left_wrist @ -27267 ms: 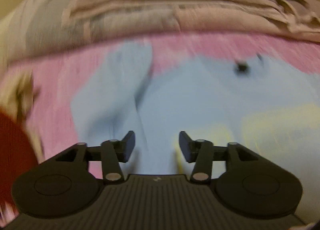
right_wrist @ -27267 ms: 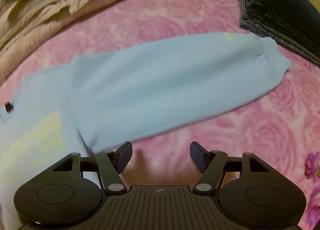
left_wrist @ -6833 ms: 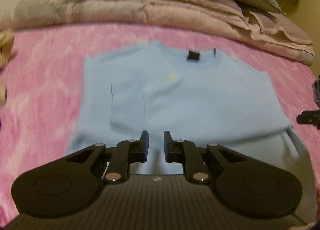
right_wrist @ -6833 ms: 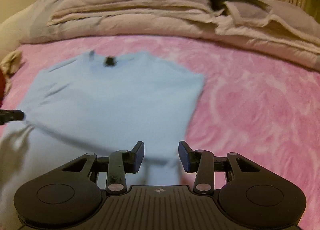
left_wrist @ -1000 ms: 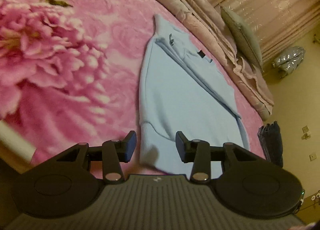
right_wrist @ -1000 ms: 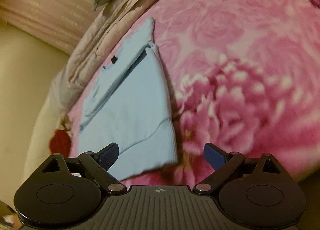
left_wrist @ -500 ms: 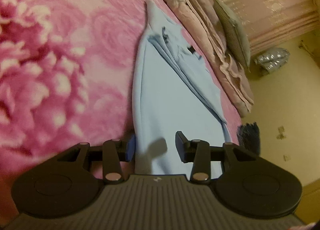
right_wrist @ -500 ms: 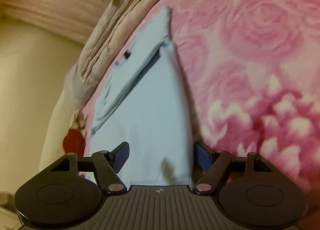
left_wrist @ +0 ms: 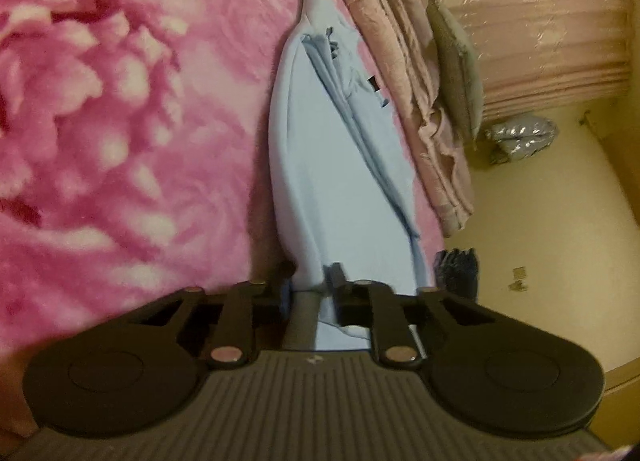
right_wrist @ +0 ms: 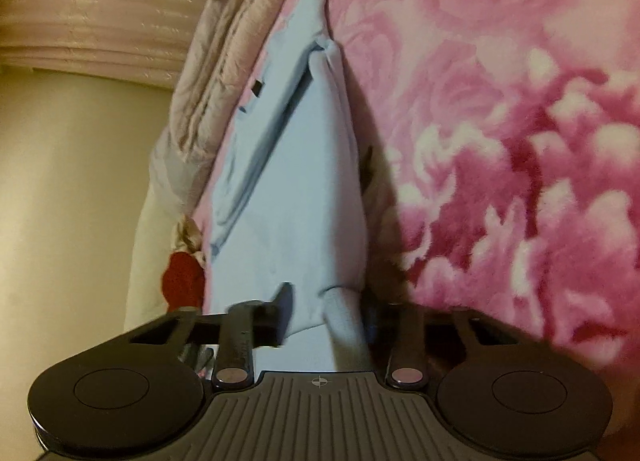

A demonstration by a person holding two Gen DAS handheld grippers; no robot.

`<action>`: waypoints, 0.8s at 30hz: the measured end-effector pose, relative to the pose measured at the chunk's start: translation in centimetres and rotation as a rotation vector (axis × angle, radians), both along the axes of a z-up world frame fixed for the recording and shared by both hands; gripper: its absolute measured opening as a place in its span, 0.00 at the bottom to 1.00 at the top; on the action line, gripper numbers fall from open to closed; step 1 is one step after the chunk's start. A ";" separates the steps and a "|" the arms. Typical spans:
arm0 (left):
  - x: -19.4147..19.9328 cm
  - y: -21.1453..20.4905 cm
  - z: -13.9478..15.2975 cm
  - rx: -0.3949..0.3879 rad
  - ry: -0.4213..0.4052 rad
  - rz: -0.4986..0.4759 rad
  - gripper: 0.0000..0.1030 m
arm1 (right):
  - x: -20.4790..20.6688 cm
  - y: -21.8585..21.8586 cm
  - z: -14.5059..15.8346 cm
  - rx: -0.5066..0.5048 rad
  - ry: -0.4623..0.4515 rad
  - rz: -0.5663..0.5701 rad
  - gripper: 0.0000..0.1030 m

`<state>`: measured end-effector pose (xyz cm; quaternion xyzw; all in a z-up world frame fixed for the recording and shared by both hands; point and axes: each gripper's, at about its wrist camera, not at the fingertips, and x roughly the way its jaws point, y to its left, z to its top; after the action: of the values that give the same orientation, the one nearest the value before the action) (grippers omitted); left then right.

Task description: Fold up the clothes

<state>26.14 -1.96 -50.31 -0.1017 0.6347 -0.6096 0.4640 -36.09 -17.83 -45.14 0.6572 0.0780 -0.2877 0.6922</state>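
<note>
My left tongs [left_wrist: 310, 293] and right tongs [right_wrist: 326, 319] each pinch a hem corner of the light blue cotton sweatshirt [left_wrist: 340, 165], lifted off the pink rose-patterned blanket [left_wrist: 120, 121] near its front edge (collar end resting). Uneven pulling could undo the tucked sleeves.

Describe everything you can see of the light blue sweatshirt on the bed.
The light blue sweatshirt is a soft, plain knit garment lying lengthwise on the pink floral blanket, sleeves already folded in over the body. A small dark label sits at the neckline, at the far end beside the piled beige bedding. The near hem is ribbed, and its two corners sit between the fingers of the left gripper and the right gripper, which look closed on the cloth and have it bunched there.
</note>
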 end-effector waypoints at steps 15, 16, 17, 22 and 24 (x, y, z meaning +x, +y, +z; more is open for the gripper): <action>-2.3 8.4 6.6 -0.118 -0.115 0.030 0.07 | -3.2 8.8 4.2 -0.078 -0.048 -0.051 0.06; -2.6 9.5 6.9 -0.123 -0.110 0.034 0.07 | -3.5 9.6 4.7 -0.086 -0.053 -0.050 0.06; -3.0 10.9 7.1 -0.128 -0.104 0.038 0.07 | -3.7 10.4 5.1 -0.094 -0.058 -0.050 0.06; -5.2 17.3 7.1 -0.120 -0.069 0.087 0.07 | -4.5 15.2 6.5 -0.074 -0.057 -0.052 0.06; -5.8 19.8 6.7 -0.104 -0.047 0.119 0.07 | -5.1 17.4 6.9 -0.062 -0.055 -0.051 0.06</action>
<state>20.37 17.86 -43.64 -0.1490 0.5840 -0.6152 0.5082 -41.15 -0.46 -38.23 0.6448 0.0331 -0.2896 0.7066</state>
